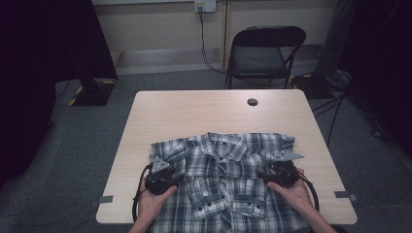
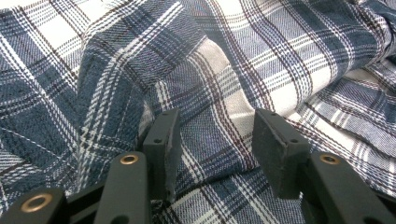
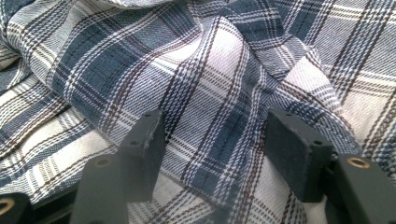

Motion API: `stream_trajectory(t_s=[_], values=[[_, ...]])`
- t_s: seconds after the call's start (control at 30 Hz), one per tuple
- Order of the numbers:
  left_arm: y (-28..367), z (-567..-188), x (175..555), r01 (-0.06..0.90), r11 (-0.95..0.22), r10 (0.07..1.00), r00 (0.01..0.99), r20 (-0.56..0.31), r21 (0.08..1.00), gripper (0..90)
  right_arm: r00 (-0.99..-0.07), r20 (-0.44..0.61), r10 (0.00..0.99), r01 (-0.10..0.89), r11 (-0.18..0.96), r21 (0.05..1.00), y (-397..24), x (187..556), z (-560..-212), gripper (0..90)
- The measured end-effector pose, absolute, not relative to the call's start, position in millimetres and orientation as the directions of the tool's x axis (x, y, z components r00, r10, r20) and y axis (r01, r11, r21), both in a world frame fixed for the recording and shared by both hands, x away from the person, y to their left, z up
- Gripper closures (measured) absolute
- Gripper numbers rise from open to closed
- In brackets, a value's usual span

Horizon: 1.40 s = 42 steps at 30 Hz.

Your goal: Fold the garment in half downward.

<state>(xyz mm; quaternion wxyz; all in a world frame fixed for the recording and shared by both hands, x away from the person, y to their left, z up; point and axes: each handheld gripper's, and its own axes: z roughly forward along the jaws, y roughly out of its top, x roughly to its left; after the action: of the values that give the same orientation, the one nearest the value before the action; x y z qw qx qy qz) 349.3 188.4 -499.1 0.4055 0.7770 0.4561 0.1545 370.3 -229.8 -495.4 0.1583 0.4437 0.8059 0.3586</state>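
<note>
A blue, white and brown plaid shirt (image 1: pixel 223 174) lies front up on the near half of the pale wooden table (image 1: pixel 194 111), collar pointing away from me. My left gripper (image 1: pixel 180 179) rests on the shirt's left side, its jaws pointing in toward the buttons. In the left gripper view the left gripper (image 2: pixel 215 135) stands open over rumpled plaid cloth (image 2: pixel 140 60). My right gripper (image 1: pixel 267 175) sits on the shirt's right side, mirrored. In the right gripper view the right gripper (image 3: pixel 217 140) is open, and a raised fold of the cloth (image 3: pixel 219 84) runs down between its pads without being pinched.
A small round hole (image 1: pixel 252 102) marks the table's far edge. A black folding chair (image 1: pixel 265 51) stands behind the table. Tape strips (image 1: pixel 103 199) mark the near corners. Dark curtains hang at both sides, and cables trail on the grey carpet at the right.
</note>
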Motion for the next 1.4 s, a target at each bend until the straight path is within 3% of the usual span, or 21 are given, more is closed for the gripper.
stream_trajectory(t_s=[0.83,0.97,1.03,1.13,1.23,1.4], values=[[174.0,-501.3,383.2,0.559,-0.273,0.865,0.499,-0.055,0.783,50.3,-0.522,0.063,0.851,0.628,0.333,0.704,-228.3,409.4,-493.5,38.3],[176.0,-501.3,381.3,0.56,-0.262,0.846,0.526,-0.093,0.786,40.7,-0.529,0.081,0.845,0.621,0.321,0.715,-230.5,407.7,-494.2,35.9],[178.3,-499.4,379.1,0.566,-0.259,0.838,0.534,-0.109,0.783,37.7,-0.524,0.086,0.847,0.627,0.316,0.712,-230.3,407.0,-491.5,30.3],[185.8,-486.5,373.2,0.57,-0.219,0.826,0.54,-0.16,0.792,32.7,-0.534,0.139,0.834,0.603,0.26,0.754,-235.9,403.9,-478.4,32.7],[197.3,-469.7,368.6,0.577,-0.16,0.819,0.531,-0.219,0.801,33.8,-0.538,0.2,0.819,0.593,0.2,0.78,-244.3,399.6,-463.3,34.0],[206.1,-445.5,377.5,0.572,-0.143,0.823,0.522,-0.224,0.807,34.7,-0.568,0.265,0.779,0.584,0.155,0.797,-253.4,407.6,-438.4,34.7]])
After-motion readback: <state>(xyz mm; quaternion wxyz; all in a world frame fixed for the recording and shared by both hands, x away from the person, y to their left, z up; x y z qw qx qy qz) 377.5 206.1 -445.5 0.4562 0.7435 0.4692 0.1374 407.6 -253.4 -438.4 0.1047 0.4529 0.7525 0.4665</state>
